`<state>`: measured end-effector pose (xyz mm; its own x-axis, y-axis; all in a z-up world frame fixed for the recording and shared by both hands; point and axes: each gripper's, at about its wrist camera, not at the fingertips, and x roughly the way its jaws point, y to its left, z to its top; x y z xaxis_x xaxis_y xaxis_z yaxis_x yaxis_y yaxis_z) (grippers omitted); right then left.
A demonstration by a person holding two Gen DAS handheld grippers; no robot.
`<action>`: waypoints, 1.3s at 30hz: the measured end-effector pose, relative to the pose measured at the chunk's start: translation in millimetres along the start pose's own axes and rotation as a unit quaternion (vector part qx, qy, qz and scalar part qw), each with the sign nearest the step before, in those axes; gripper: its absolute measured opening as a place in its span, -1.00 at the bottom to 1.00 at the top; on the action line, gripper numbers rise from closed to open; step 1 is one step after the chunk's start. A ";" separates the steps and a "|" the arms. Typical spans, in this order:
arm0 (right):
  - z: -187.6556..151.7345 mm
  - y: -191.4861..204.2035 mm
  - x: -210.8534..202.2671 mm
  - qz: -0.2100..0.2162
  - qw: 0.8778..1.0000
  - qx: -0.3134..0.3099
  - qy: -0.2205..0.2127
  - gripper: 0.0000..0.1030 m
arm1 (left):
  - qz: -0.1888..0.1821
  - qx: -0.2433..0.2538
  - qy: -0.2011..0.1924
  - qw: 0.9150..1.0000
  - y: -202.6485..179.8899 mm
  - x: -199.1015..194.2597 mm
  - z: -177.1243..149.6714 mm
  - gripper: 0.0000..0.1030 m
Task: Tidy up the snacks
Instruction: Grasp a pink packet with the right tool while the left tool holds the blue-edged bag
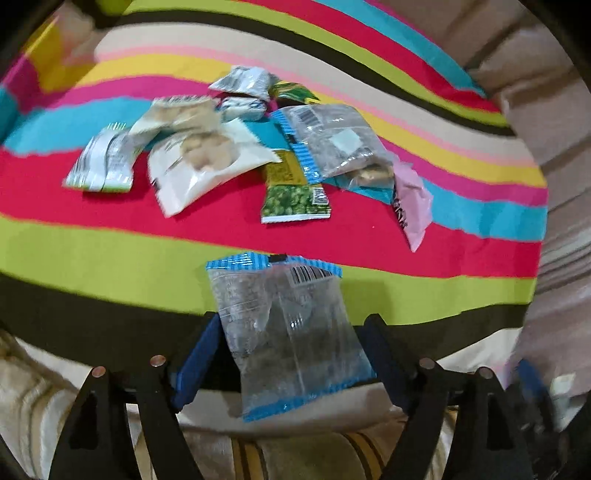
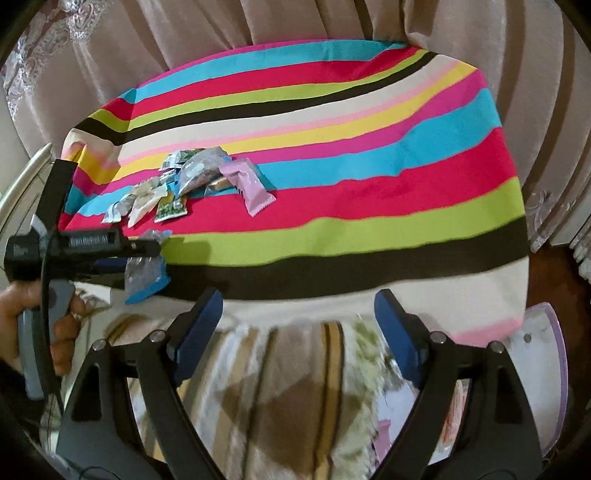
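My left gripper [image 1: 291, 347] is shut on a clear snack packet with blue edges [image 1: 284, 332] and holds it above the near edge of the striped tablecloth [image 1: 110, 251]. The same packet [image 2: 144, 275] and the left gripper [image 2: 142, 262] show at the left of the right wrist view. A pile of snack packets lies further back: a green pea packet [image 1: 295, 197], a white cookie packet [image 1: 201, 162], a silver packet [image 1: 103, 160], a clear packet [image 1: 340, 144] and a pink packet [image 1: 412, 199]. My right gripper [image 2: 295, 328] is open and empty, below the table's near edge.
The pile [image 2: 192, 184] sits on the left part of the table in the right wrist view. Beige curtains [image 2: 258, 26] hang behind the table. A striped, patterned cushion [image 2: 295, 398] lies below the near edge. A white and lilac object [image 2: 543, 354] stands at the lower right.
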<state>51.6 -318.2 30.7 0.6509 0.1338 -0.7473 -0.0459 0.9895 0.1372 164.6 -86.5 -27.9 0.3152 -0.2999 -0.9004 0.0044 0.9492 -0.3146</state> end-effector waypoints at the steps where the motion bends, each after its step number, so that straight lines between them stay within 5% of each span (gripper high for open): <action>1: 4.5 2.9 4.2 -0.002 1.000 -0.002 0.000 0.67 | 0.014 0.016 -0.001 1.000 -5.7 2.0 0.5 0.55; 5: 26.0 15.5 24.5 -0.006 1.000 -0.012 0.004 0.67 | 0.068 0.082 -0.009 0.994 -24.9 9.3 0.1 0.36; 9: 43.1 26.2 43.3 -0.008 1.000 -0.029 0.009 0.67 | 0.078 0.103 -0.023 0.991 -30.5 10.7 0.8 0.17; 19: 77.9 62.4 101.7 -0.040 0.994 -0.093 0.040 0.68 | 0.028 0.042 -0.070 0.996 11.3 -12.3 5.9 0.07; 32: 96.7 83.6 159.1 -0.073 0.988 -0.120 0.066 0.67 | 0.045 0.016 -0.107 0.993 36.7 -25.1 -4.0 0.06; 39: 100.4 81.3 173.5 -0.051 0.990 -0.106 0.074 0.32 | 0.046 0.017 -0.111 0.993 37.9 -31.3 -5.8 0.05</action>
<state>236.9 -220.1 -22.5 0.5435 0.0241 -0.8391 -0.1534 0.9856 -0.0711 149.4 -41.7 -13.4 0.5165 -0.1870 -0.8356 -0.0040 0.9753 -0.2207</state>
